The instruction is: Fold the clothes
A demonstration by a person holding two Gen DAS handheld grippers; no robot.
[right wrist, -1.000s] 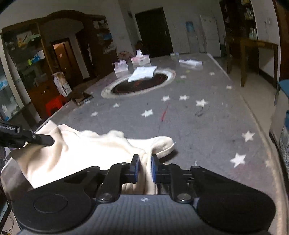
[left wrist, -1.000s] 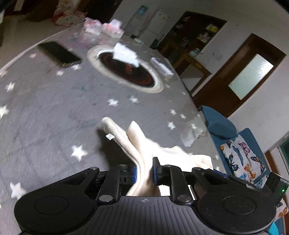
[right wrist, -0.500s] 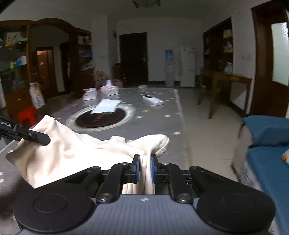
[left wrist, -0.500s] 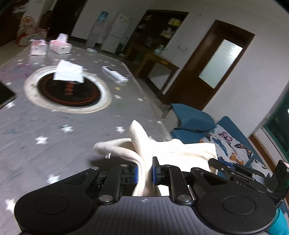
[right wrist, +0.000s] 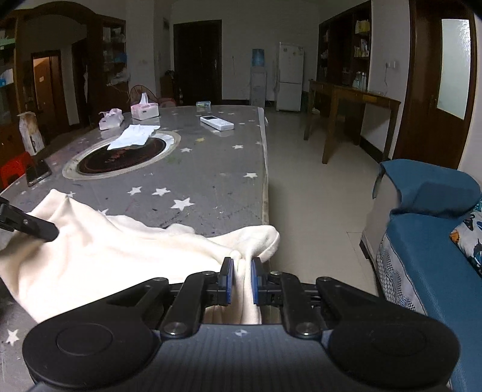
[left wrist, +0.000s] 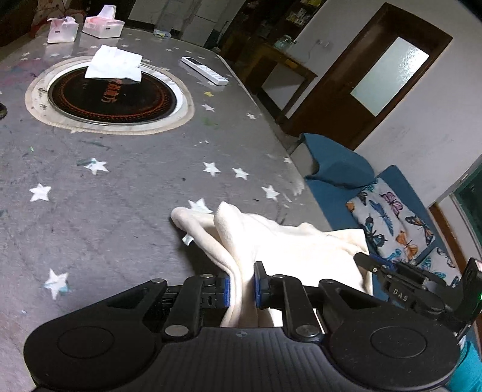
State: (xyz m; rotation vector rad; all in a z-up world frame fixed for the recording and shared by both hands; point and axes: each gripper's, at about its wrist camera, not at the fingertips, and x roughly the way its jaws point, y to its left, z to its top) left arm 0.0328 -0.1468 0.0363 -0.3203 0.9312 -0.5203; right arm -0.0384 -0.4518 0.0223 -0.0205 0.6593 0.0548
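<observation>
A cream garment (left wrist: pixel 286 241) hangs stretched between my two grippers over the near right part of the grey star-patterned table (left wrist: pixel 120 187). My left gripper (left wrist: pixel 242 279) is shut on one bunched edge of it. My right gripper (right wrist: pixel 241 276) is shut on another bunched edge, near the table's right edge, and the garment (right wrist: pixel 99 259) spreads out to its left. The right gripper's fingers show at the right of the left wrist view (left wrist: pixel 391 271). The left gripper's finger tip shows at the left of the right wrist view (right wrist: pixel 33 227).
A round dark inset (left wrist: pixel 111 93) in the table carries a folded white cloth (left wrist: pixel 116 63). Two tissue packs (left wrist: pixel 104 24), a white remote (left wrist: pixel 205 71) and a dark tablet (right wrist: pixel 37 175) lie farther back. A blue sofa (right wrist: pixel 427 229) stands right of the table, with tiled floor between.
Both grippers have swung with the garment, lifting and turning towards the table's right side; both views have shifted a lot. Both grips stay shut on the cloth.
</observation>
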